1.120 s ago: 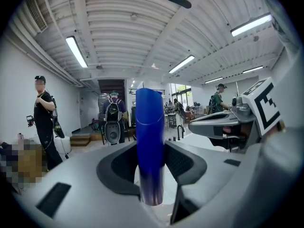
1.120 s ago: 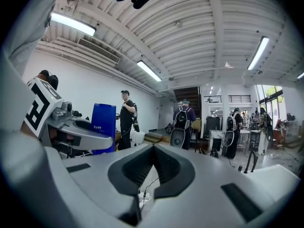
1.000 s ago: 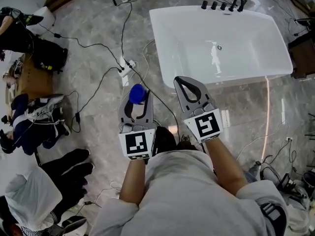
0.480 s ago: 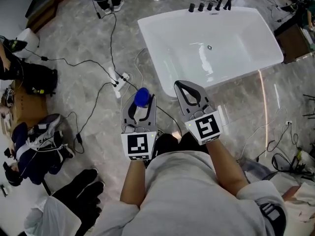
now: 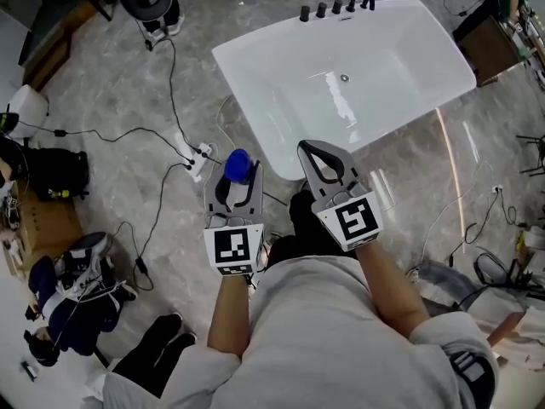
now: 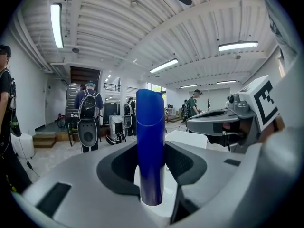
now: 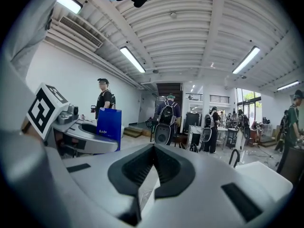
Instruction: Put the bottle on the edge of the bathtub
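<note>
Holding a blue bottle [image 6: 150, 141] upright, the left gripper [image 5: 238, 187] pinches it low between its jaws, just short of the white bathtub's [image 5: 249, 96] near corner. The right gripper [image 5: 324, 153], beside it, is pressed together on nothing. Set off-centre on the narrow, glossy rim, the tall bottle could topple in.

Pwr strip [image 5: 197, 153] w/ cables [image 5: 128, 131] on floor [image 5: 111, 66] — black bag [image 5: 53, 174] left.
</note>
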